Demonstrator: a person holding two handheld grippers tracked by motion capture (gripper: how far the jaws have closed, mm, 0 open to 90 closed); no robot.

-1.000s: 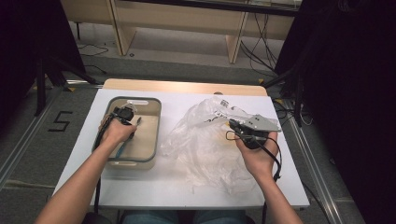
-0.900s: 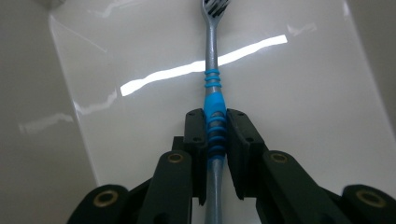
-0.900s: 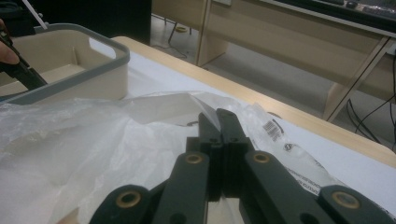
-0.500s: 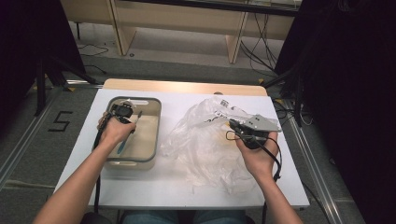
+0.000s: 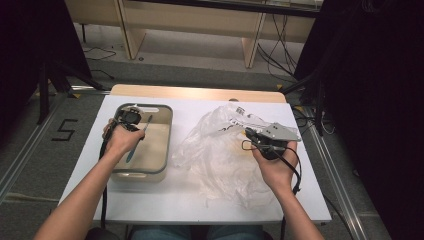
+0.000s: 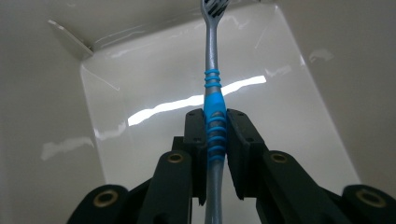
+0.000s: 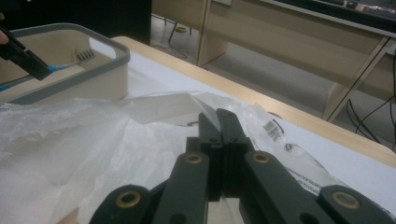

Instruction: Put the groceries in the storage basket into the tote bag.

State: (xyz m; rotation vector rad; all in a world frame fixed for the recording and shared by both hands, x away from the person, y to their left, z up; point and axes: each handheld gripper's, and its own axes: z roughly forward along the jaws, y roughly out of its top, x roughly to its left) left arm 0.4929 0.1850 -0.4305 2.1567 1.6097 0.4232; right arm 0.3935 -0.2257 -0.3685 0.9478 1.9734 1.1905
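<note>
Left gripper view: we see the left gripper (image 6: 215, 140) clamping the toothbrush (image 6: 212, 84) over the basin (image 5: 167, 131), barely shifted (release likely next); right gripper (image 7: 219, 135) closed on the plastic bag (image 7: 93, 144).

The toothbrush (image 6: 212, 88) has its bristle end cut off by the top edge of the left gripper view, and its lower handle hides behind the jaws. The bag's (image 7: 93, 140) printed label is too small to read.

1. Toothbrush (image 6: 214, 107): grey handle with bright blue ribbed grip, dark-and-white bristles. It is clamped at the blue grip, poised over the beige bin (image 5: 165, 131), head pointing towards its far wall.
2. Plastic bag (image 5: 220, 155): clear, crumpled, printed with a barcode, spread on the white table beside the bin, its upper edge pinched and lifted.
</note>
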